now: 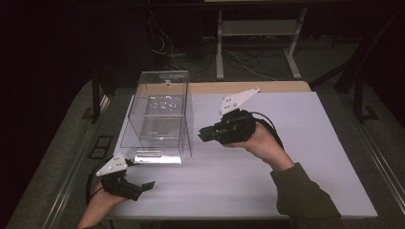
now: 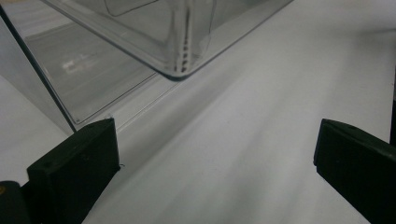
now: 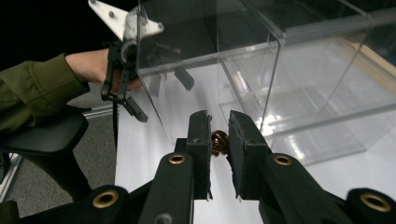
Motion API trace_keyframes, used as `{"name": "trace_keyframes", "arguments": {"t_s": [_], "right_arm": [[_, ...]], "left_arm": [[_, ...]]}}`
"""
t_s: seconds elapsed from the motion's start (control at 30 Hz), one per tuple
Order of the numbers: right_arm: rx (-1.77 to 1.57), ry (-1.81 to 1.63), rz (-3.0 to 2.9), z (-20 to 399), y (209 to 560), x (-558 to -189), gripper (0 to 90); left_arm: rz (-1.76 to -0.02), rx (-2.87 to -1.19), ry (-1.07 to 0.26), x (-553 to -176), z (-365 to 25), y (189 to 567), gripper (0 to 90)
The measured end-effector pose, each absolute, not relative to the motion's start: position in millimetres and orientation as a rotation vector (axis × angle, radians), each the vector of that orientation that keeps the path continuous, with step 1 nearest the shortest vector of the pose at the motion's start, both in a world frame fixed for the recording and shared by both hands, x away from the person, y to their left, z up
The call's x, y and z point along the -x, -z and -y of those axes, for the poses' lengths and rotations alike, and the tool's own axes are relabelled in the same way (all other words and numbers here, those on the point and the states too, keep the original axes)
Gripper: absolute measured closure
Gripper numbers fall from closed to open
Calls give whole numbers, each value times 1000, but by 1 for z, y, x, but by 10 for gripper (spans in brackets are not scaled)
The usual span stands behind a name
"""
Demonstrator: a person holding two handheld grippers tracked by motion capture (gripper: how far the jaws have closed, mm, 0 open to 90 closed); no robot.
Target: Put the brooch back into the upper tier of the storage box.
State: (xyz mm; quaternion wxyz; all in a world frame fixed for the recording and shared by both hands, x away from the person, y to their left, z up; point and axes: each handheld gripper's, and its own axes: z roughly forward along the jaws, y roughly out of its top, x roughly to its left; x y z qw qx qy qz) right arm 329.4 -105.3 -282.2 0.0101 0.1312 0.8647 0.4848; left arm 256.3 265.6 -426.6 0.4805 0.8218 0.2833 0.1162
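A clear plastic box (image 1: 160, 114) with an inner shelf stands on the left half of the white table (image 1: 296, 157). My right gripper (image 1: 204, 134) hovers just right of the box, pointing at it. In the right gripper view it (image 3: 218, 126) is shut on a small round brown object (image 3: 219, 143), close to the box's wall (image 3: 303, 84). My left gripper (image 1: 144, 187) rests low at the table's front left, in front of the box. Its jaws (image 2: 215, 154) stand wide open with nothing between them, and a box corner (image 2: 180, 65) lies just ahead. The left gripper (image 3: 161, 95) also appears beyond the box.
Beyond the table's far edge stand the legs of a white frame (image 1: 219, 47) and loose cables on the floor (image 1: 248, 62). A dark rail (image 1: 76, 162) runs along the table's left side. Bare white surface spreads right of the box.
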Motion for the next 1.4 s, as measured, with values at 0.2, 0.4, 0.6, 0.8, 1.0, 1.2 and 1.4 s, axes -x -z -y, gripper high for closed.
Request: {"name": "trace_keyframes", "arguments": {"t_s": [0.2, 0.4, 0.6, 0.8, 1.0, 1.2, 1.4], "right_arm": [[-379, -1534, -2698, 95, 270, -329, 785], [-353, -1538, -2705, 82, 258, -329, 786], [-330, -1546, -2709, 68, 248, -332, 785], [-310, -1532, -2729, 52, 244, -333, 785], [-277, -1457, -2755, 35, 248, -337, 785], [-271, -1407, -2787, 19, 253, -340, 785], [-259, -1330, -2837, 5, 260, -340, 781]], "left_arm": [[-691, -2002, -285, -256, -266, 427, 0], [-688, -2003, -285, -256, -266, 426, 0], [-688, -2003, -284, -256, -267, 425, 0], [-686, -1998, -284, -256, -267, 425, 0], [-679, -1999, -287, -256, -267, 424, 0], [-679, -2003, -285, -256, -268, 424, 0], [-680, -1999, -288, -256, -267, 424, 0]]}}
